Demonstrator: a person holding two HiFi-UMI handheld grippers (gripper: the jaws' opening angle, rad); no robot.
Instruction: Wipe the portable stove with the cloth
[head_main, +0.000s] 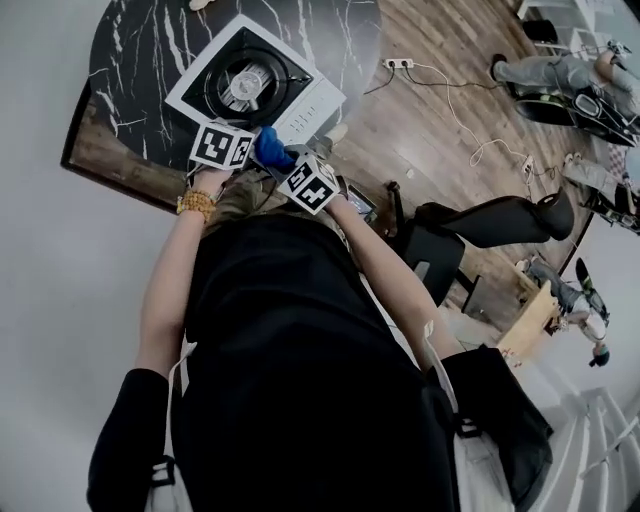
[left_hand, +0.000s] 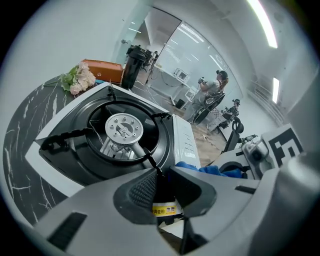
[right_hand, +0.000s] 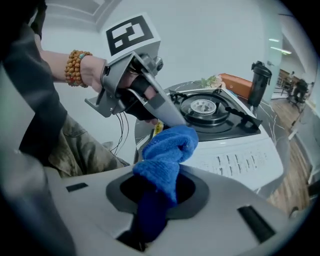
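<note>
Right claw (right_hand: 156, 194) clamps blue cloth (right_hand: 167, 150) near stove (right_hand: 240, 150) on black marble table (head_main: 140, 60).

The white side panel of the stove (left_hand: 182, 140) is open to approach. Pan-support prongs (left_hand: 60, 141) rise around the burner (left_hand: 123, 129). Flowers (left_hand: 77, 80), a brown case (left_hand: 102, 71) and a black cup (left_hand: 134, 65) stand behind.

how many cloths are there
1: the blue cloth, pinched in the right claw, by the front of the portable stove. None other shows; the person's body may hide more.
</note>
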